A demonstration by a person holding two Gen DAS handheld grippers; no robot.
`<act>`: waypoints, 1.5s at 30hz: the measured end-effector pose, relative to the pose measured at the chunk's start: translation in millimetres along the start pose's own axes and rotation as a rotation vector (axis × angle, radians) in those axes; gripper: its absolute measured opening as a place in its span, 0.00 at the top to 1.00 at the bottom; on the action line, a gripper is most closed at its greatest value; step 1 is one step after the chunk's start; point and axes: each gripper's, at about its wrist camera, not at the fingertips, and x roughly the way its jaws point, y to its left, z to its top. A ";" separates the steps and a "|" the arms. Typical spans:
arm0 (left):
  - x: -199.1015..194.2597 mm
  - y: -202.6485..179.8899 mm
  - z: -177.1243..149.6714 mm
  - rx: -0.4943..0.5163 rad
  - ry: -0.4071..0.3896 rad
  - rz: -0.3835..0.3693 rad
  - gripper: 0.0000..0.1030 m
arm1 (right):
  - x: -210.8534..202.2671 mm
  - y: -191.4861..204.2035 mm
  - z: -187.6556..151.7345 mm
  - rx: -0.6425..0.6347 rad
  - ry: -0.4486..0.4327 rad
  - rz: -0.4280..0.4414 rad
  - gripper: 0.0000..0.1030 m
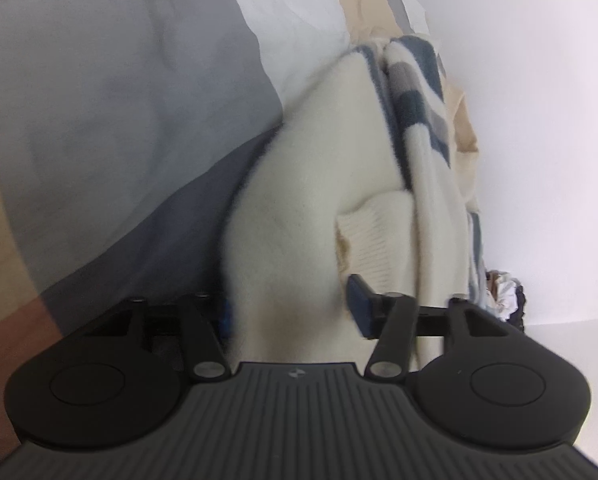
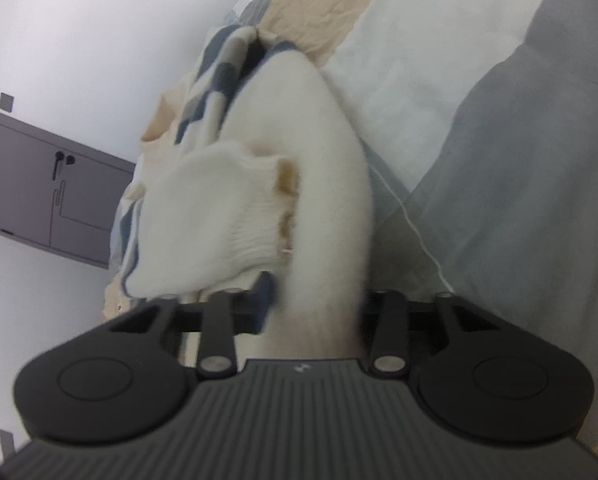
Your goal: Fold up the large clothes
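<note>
Two grips: both hand-held grippers have the same cream sweater between their jaws, one at each end of a raised fold, so the knit hangs between them rather than lying flat.
Sweater: a thick cream knit [image 1: 299, 184] with blue and grey stripes at its far end, lifted off the bed; it fills the middle of both views [image 2: 299, 168].
Left hand-held gripper [image 1: 291, 308]: its blue pads stand either side of a thick roll of the knit; they press into the cloth, so I judge it clamped on the sweater.
Right hand-held gripper [image 2: 315, 304]: the knit runs up between its jaws, one blue pad showing at the left of the cloth and the other hidden behind it; clamped on the sweater, by my reading.
Cuff: a ribbed cuff [image 2: 255, 200] dangles loose just beside the held fold, also seen in the left view [image 1: 375, 240]; probably a sleeve not yet tucked in.
Why held so: two high pinches likely keep the heavy cloth taut enough to carry the fold over without bunching.
Pose: the right tool is rolled hard over, the bed slanting steeply across its view; the left looks along the cloth, less tilted.
Bed: a quilt [image 1: 111, 92] in grey, white and beige blocks lies under the sweater [image 2: 499, 128].
Blur: the cloth edges are smeared in both views.
Backdrop: a pale wall [image 2: 79, 32] with a grey cabinet [image 2: 39, 184].
</note>
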 end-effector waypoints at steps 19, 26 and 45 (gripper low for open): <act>-119.6 -46.1 -5.7 0.073 -0.141 -0.412 0.86 | -100.1 57.3 14.8 -0.091 -0.072 0.446 0.85; -184.9 -66.6 -18.1 0.123 -0.114 -0.526 0.86 | -164.7 89.3 13.1 -0.196 -0.081 0.551 0.85; -197.1 -109.7 -25.4 0.221 -0.134 -0.529 0.85 | -215.0 113.9 32.8 -0.167 -0.195 0.475 0.83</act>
